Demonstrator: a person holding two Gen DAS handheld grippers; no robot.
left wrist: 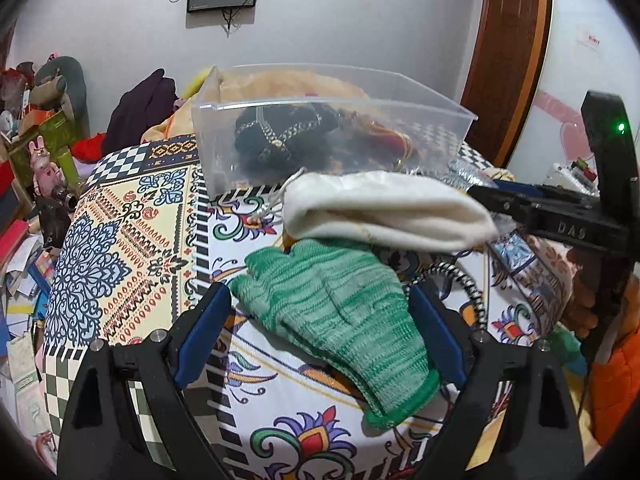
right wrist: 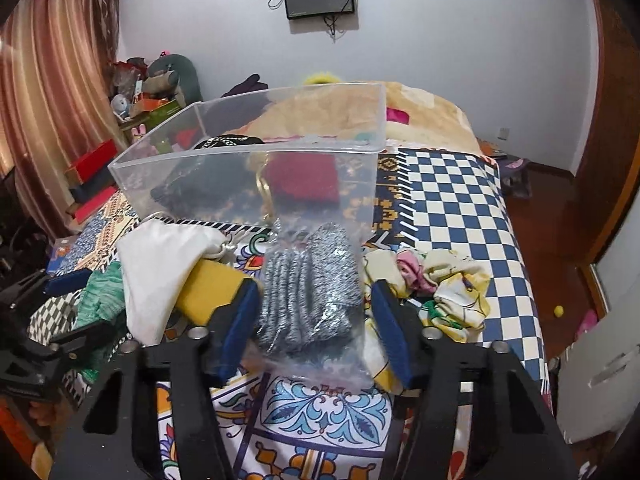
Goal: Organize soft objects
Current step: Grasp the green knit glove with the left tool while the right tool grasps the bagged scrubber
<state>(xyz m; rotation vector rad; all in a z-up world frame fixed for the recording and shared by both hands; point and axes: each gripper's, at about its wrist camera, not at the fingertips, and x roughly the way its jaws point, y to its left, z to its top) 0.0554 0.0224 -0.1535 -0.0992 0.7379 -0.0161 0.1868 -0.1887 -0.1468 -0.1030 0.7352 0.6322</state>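
A clear plastic bin (left wrist: 224, 136) (right wrist: 168, 176) stands on the patterned bed and holds a black hat (left wrist: 276, 136) and a red item (right wrist: 304, 180). A green knit glove (left wrist: 336, 304) lies between the open fingers of my left gripper (left wrist: 320, 312). A white cloth pouch (left wrist: 384, 208) (right wrist: 160, 256) lies just beyond it. My right gripper (right wrist: 316, 312) is open around a clear bag of grey knit gloves (right wrist: 308, 280). A yellow item (right wrist: 212, 288) sticks out from under the pouch.
A crumpled floral cloth (right wrist: 452, 288) lies right of the bag. The bed (left wrist: 128, 216) carries a patterned cover, with blankets behind the bin. Cluttered boxes and toys (left wrist: 36, 152) stand to the left. A wooden door (left wrist: 508, 52) is at the right.
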